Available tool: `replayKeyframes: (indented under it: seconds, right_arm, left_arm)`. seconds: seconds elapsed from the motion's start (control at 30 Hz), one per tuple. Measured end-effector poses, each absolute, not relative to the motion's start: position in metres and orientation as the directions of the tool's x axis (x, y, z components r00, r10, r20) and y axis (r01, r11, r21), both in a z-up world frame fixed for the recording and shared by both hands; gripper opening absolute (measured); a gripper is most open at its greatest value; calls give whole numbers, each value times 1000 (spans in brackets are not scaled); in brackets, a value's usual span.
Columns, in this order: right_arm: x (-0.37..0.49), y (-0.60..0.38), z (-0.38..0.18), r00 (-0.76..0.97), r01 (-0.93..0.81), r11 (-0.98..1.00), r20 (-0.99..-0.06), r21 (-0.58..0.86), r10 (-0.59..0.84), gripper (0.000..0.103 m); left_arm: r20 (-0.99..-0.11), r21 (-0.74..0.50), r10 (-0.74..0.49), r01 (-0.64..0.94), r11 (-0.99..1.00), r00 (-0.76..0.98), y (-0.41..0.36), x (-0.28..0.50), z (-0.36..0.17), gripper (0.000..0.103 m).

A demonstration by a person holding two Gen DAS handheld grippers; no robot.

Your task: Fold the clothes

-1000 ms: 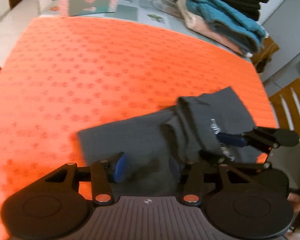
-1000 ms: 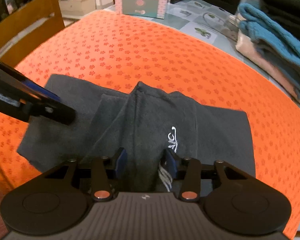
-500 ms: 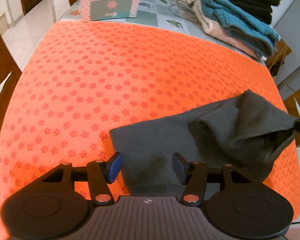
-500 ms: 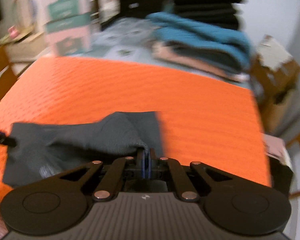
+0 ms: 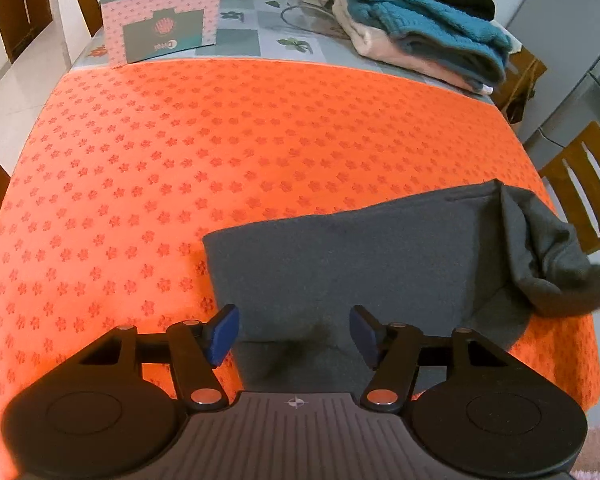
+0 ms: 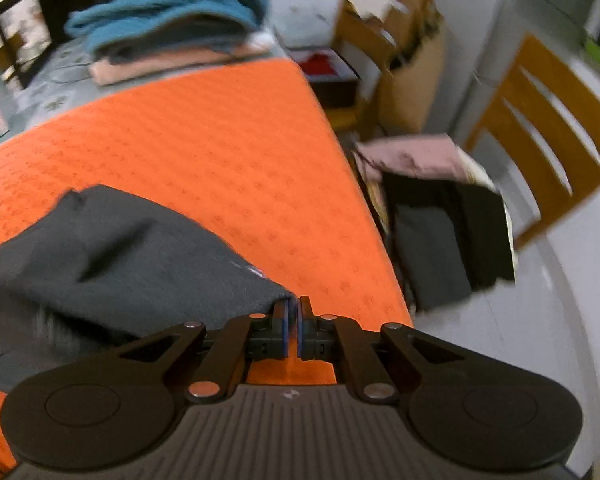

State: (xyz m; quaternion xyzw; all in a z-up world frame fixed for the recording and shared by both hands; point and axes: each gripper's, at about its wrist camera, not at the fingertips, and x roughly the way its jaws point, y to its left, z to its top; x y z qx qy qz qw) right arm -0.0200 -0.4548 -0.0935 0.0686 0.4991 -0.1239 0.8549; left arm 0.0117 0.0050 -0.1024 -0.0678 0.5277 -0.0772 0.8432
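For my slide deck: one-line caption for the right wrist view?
Right gripper shut on dark grey garment, pulling its edge across orange tablecloth.

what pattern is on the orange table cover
Small darker flower-like marks repeated in rows on the orange table cover, clearest in the left wrist view.

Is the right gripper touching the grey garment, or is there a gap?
Touching. In the right wrist view the right gripper has its jaws shut, and a corner of the grey garment runs in between the blue pads.
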Motion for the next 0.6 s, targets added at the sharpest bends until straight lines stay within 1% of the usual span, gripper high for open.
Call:
replayKeyframes:
  seconds: [0.1, 0.23, 0.3, 0.33, 0.43, 0.47, 0.5, 0.57, 0.6]
  right_arm:
    - [-36, -459, -89, 470, 315, 949, -869, 3, -153, 6]
    - [-46, -443, -68, 520, 255, 965, -850, 57, -88, 11]
    - [-46, -427, -57, 553, 191, 978, -833, 88, -33, 17]
    - [-43, -419, -53, 564, 160, 981, -826, 107, -2, 18]
    - [-35, -390, -44, 580, 49, 988, -809, 145, 90, 31]
    - [-31, -379, -45, 581, 13, 989, -806, 146, 111, 37]
    - [-27, -368, -45, 581, -22, 989, -803, 147, 133, 40]
    - [-18, -347, -49, 570, -79, 987, -805, 143, 162, 43]
    - [-14, -339, -50, 568, -95, 988, -808, 125, 157, 46]
  left_arm:
    - [-880, -201, -206, 58, 978, 428, 5, 12, -102, 64]
    - [-882, -208, -218, 69, 976, 419, 0, 14, -103, 65]
    - [-883, -207, -222, 81, 975, 413, -4, 14, -103, 65]
    - [-883, -207, -226, 93, 974, 411, -7, 15, -103, 65]
    - [-882, -204, -239, 129, 971, 405, -15, 17, -101, 65]
    - [-881, -205, -245, 140, 969, 404, -18, 17, -100, 65]
    - [-880, -207, -252, 152, 966, 402, -21, 18, -99, 65]
    - [-877, -216, -268, 171, 961, 399, -25, 21, -97, 66]
    - [-875, -223, -279, 181, 958, 396, -28, 23, -96, 66]
